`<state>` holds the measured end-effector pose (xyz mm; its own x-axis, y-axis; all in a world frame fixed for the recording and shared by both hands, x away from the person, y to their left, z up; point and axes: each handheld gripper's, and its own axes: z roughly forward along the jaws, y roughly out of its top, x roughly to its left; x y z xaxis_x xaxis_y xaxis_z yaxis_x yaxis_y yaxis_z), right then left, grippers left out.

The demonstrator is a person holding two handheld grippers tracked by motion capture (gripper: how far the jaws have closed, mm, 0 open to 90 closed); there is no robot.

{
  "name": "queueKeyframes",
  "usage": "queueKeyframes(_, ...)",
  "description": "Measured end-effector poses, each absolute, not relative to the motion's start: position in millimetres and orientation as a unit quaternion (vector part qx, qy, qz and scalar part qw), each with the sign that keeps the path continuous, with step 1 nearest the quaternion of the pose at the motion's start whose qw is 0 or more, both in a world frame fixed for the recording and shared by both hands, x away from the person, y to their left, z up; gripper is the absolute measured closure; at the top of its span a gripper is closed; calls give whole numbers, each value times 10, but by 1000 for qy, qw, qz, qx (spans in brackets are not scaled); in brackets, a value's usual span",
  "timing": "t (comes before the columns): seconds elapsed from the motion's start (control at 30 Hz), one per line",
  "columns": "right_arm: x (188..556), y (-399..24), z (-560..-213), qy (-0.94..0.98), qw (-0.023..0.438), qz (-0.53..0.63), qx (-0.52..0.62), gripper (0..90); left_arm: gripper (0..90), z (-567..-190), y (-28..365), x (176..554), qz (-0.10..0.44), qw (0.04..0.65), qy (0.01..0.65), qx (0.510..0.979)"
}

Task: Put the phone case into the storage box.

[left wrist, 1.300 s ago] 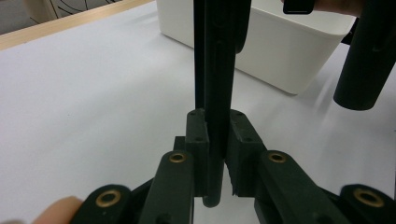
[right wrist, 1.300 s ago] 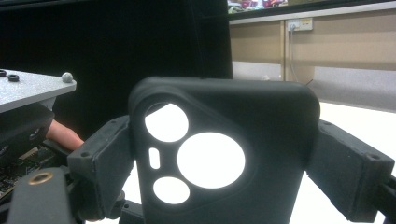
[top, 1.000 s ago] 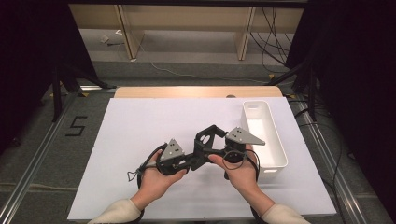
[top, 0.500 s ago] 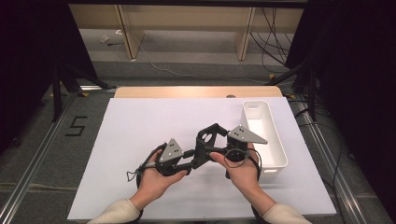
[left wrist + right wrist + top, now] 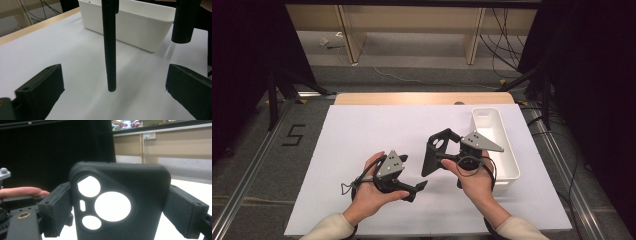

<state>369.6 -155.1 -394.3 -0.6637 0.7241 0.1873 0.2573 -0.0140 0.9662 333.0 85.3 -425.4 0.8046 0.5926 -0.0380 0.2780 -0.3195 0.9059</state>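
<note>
Right gripper (image 5: 439,155): jaws pinching black phone case (image 5: 117,202) | left gripper (image 5: 414,189): jaws just opened, spread, nothing between them

Grey floor (image 5: 257,165) – wooden shelving (image 5: 412,30) behind.

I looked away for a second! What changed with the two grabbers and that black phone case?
The left gripper let go of the phone case: its jaws have just been opening and now stand wide with nothing between them, and it has pulled back toward the person, away from the case. The right gripper kept its grip on the case, holding it up above the table. The white bin stayed put.
</note>
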Motion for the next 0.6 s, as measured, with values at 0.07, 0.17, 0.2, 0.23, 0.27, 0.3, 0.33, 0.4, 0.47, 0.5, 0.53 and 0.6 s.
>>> queueKeyframes(0.07,3699,-1559,-3932,673,193,614,364,157,0,-4248,885,3322,158,517,271,797)
queueKeyframes(0.17,3704,-1576,-3919,673,194,614,365,158,0,-4230,928,3314,166,519,272,793)
queueKeyframes(0.2,3707,-1582,-3916,672,196,614,365,158,0,-4222,946,3316,169,519,271,793)
queueKeyframes(0.23,3709,-1589,-3912,672,196,614,365,158,0,-4216,959,3315,171,521,273,791)
queueKeyframes(0.27,3712,-1593,-3910,671,197,614,366,157,0,-4212,972,3315,172,523,274,789)
queueKeyframes(0.3,3714,-1598,-3906,670,197,615,367,157,0,-4208,986,3316,173,523,274,788)
queueKeyframes(0.33,3716,-1605,-3901,670,198,614,367,157,0,-4207,997,3315,174,524,276,787)
queueKeyframes(0.4,3722,-1615,-3896,669,200,615,367,157,0,-4205,1020,3314,176,525,276,786)
queueKeyframes(0.47,3723,-1621,-3891,669,200,615,367,157,0,-4200,1041,3310,179,527,277,784)
queueKeyframes(0.5,3722,-1622,-3889,669,199,615,368,157,0,-4197,1051,3307,180,528,278,782)
queueKeyframes(0.53,3722,-1624,-3887,668,199,614,369,157,0,-4192,1064,3304,181,528,278,782)
queueKeyframes(0.6,3726,-1631,-3884,668,200,614,369,157,0,-4187,1091,3302,184,529,279,780)
